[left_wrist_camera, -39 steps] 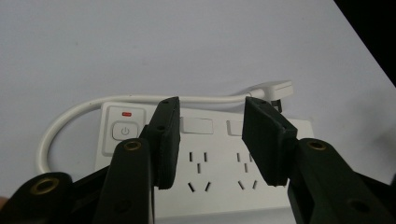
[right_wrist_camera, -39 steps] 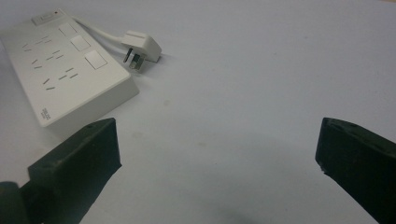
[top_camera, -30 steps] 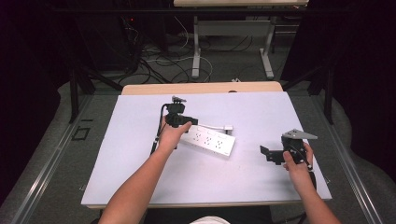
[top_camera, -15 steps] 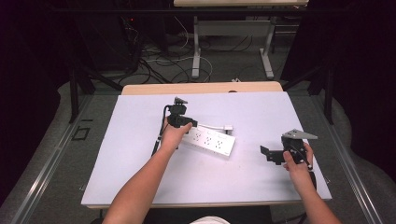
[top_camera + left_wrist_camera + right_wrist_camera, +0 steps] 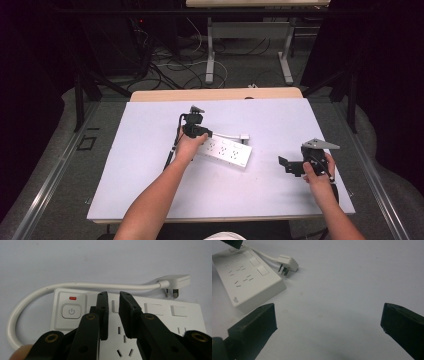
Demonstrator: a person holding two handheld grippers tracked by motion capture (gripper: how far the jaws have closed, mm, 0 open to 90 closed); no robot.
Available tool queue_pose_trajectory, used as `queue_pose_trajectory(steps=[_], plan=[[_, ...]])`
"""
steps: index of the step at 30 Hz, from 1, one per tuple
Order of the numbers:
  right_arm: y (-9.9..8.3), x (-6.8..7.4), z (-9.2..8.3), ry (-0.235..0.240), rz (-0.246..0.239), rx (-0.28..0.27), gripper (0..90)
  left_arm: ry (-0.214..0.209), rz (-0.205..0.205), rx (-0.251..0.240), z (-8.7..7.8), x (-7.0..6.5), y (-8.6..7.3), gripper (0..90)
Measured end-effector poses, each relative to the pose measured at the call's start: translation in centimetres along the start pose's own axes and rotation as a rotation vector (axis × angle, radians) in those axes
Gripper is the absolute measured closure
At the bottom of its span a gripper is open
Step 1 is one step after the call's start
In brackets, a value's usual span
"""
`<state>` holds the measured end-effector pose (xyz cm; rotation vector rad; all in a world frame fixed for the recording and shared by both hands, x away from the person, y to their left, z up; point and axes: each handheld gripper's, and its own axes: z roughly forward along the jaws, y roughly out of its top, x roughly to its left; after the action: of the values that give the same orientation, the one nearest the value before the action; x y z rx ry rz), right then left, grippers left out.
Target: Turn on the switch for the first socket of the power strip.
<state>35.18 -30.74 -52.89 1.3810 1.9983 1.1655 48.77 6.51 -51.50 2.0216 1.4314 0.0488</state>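
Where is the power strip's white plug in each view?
High view: plug at table centre, just beyond the power strip.
Left gripper view: plug upper right.
Right gripper view: plug upper left.
Shared landmark: the white cord joining plug and strip.

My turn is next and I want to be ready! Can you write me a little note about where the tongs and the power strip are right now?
Left tongs: above the white power strip, jaws nearly together after just closing, a thin gap between them, nothing held. Tips hover beside the power button.
Right tongs: wide open, holding nothing, off to the right above the table, apart from the strip.
Strip: lies flat mid-table; its cord loops round to the plug, which lies unplugged beside it.
Done: left tongs are lined up over the strip.
Left: probably pressing the button; I cannot tell if it has been touched yet.
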Motion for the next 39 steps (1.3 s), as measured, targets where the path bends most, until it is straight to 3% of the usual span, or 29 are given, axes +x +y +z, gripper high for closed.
queue_pose_trajectory(steps=[26,39], plan=[[0.0,-0.1,0.0,0.006,0.0,0.003,0.0,0.018,0.024,0.01,1.1,-0.5,0.2,90.0],[0.0,0.0,0.1,0.007,-0.004,0.0,0.0,0.02,0.026,0.008,1.1,-0.5,0.2,90.0]])
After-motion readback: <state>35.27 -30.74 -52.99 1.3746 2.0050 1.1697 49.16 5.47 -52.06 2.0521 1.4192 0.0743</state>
